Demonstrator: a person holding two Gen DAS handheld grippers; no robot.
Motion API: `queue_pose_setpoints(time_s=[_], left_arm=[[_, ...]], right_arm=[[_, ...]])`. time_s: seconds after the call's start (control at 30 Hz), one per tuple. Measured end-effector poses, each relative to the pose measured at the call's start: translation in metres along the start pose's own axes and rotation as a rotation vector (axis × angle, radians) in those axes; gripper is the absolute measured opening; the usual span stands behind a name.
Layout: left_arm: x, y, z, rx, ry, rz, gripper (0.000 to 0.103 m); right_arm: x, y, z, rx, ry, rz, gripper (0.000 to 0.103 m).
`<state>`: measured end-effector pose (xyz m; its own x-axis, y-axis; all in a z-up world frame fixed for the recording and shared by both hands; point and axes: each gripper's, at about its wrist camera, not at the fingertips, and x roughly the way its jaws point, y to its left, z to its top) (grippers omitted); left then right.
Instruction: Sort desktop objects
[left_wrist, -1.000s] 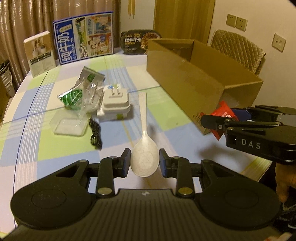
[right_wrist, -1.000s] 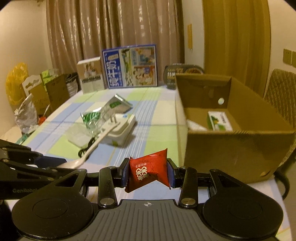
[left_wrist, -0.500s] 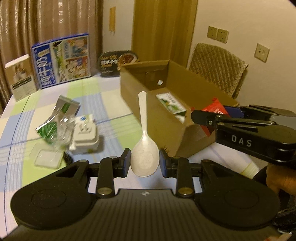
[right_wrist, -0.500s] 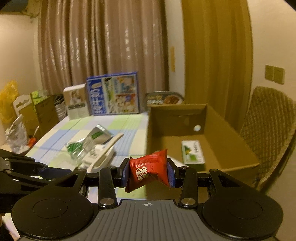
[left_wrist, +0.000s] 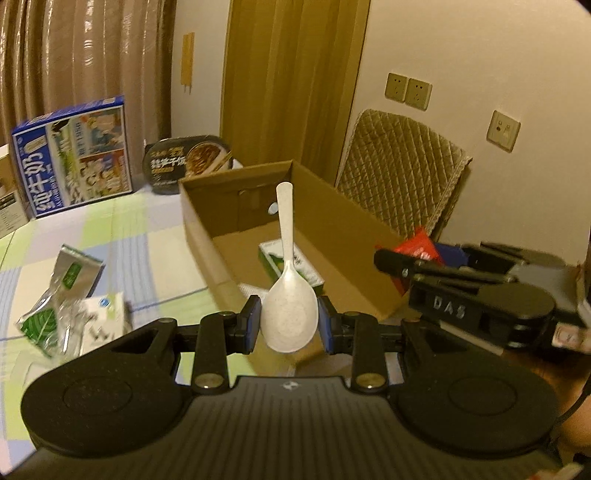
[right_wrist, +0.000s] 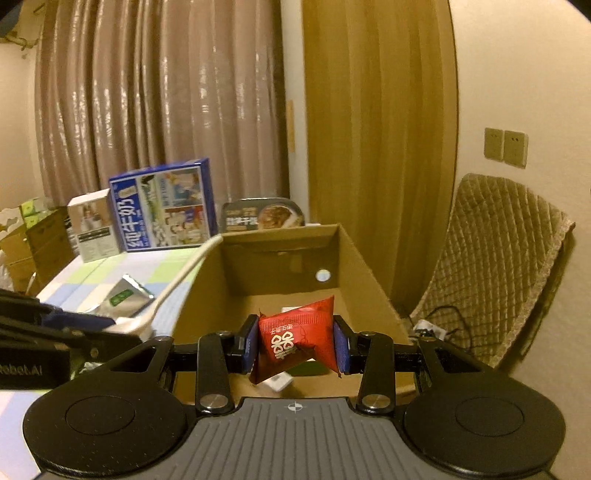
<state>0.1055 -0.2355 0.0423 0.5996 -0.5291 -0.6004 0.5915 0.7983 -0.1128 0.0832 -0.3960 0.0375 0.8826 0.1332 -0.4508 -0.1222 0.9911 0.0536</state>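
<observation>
Left wrist view: our jaws pinch the spoon (left_wrist: 289, 310), right jaws clamp the red packet (right_wrist: 295, 341); release both low inside the cardboard box (left_wrist: 207, 236).

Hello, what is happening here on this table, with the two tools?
A person is sorting table items into the open cardboard box. The left gripper holds a white spoon by its bowl, handle pointing out over the box. The right gripper grips a red packet above it. Neither is released yet.
</observation>
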Motion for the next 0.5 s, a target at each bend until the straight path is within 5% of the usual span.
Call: queue_pose_setpoints(time_s=[0.5], left_arm=[[0.05,-0.005,0.015,-0.051,0.023,-0.011,0.027]], right_arm=[[0.031,-0.029,-0.005,0.045,0.044,-0.016,0.038]])
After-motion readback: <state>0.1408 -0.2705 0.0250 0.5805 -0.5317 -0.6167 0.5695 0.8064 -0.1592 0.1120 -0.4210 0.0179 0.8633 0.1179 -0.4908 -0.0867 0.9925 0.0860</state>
